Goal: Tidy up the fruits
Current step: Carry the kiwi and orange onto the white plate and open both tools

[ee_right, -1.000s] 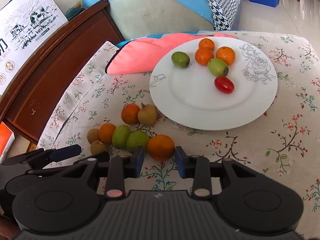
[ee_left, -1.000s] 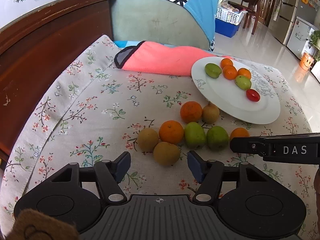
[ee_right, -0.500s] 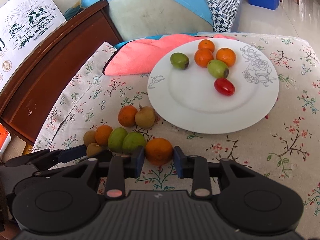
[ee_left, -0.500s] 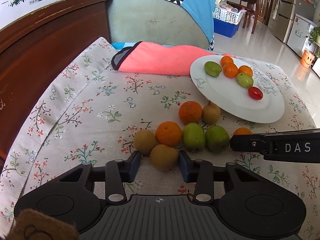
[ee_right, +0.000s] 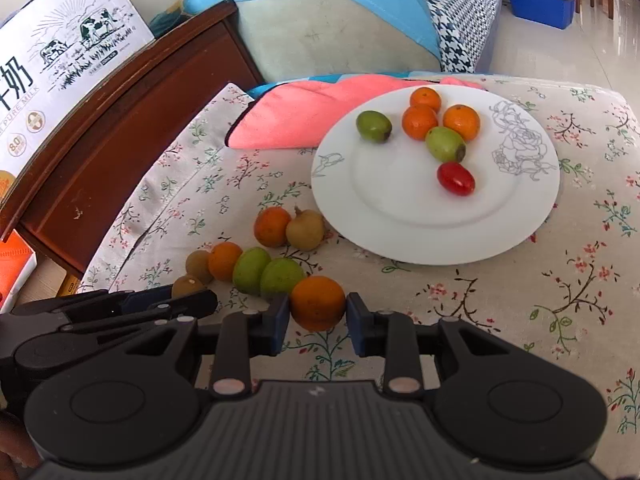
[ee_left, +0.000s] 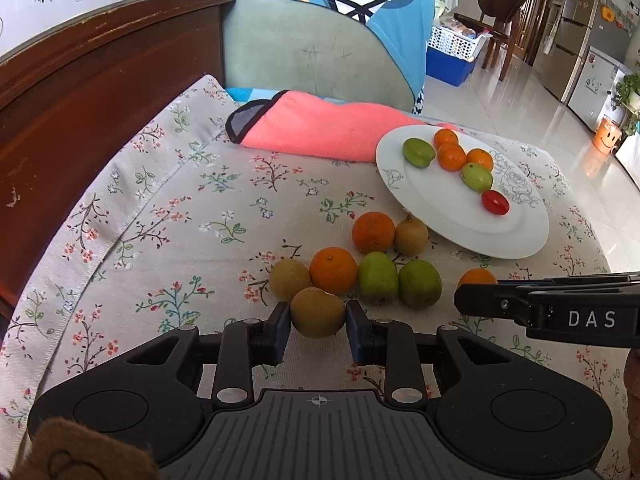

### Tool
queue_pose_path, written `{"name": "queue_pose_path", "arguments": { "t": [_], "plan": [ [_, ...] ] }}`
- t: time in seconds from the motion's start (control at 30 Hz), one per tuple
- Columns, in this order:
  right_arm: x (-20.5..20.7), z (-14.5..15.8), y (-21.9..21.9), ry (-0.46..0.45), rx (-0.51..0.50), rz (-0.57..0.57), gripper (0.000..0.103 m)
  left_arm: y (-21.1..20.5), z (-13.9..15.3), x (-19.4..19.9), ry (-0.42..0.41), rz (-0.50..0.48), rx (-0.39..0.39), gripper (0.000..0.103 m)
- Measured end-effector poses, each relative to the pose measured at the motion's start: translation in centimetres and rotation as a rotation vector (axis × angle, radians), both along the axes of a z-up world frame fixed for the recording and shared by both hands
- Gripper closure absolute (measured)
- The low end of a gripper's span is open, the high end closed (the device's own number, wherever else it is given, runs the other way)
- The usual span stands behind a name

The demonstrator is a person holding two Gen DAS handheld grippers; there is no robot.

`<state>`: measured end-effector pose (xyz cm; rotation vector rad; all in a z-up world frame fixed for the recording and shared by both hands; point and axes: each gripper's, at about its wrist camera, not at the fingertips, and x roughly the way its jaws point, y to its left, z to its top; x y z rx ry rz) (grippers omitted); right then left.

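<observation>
Floral tablecloth (ee_left: 168,216) underneath. Pink towel (ee_left: 320,132) folded at the far edge, against a green cushion (ee_left: 304,52). Milk carton (ee_right: 60,64) atop dark wood furniture (ee_left: 80,92) at left. Blue basket (ee_left: 448,66), wooden chair (ee_left: 500,16) beyond.

Round white ceramic plate (ee_right: 400,236): one
Orange citrus fruits on the plate (ee_right: 419,121): three
Green oval fruits on the plate (ee_right: 373,126): two
Red oval tomato on the plate (ee_right: 455,179): one
Orange citrus fruits beside the plate (ee_right: 272,226): three
Green oval fruits beside the plate (ee_right: 251,270): two
Brown round fruits beside the plate (ee_right: 305,230): three
</observation>
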<state>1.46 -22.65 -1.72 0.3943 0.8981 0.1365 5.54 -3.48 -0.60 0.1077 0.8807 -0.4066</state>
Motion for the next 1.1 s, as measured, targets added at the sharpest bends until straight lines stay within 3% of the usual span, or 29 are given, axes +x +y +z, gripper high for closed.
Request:
{"name": "queue_pose_path", "arguments": {
  "t": [0.53, 1.1],
  "plan": [
    [-0.5, 1.6, -0.3, -0.048, 0.008, 0.008, 0.072, -0.4, 2.0, -0.3, -0.024, 0.003, -0.039, 0.076],
    [0.0, 4.8, -5.2, -0.130, -0.009, -0.110, 0.072, -4.2, 4.9, 0.4, -0.071, -0.049, -0.069, 0.076]
  ]
}}
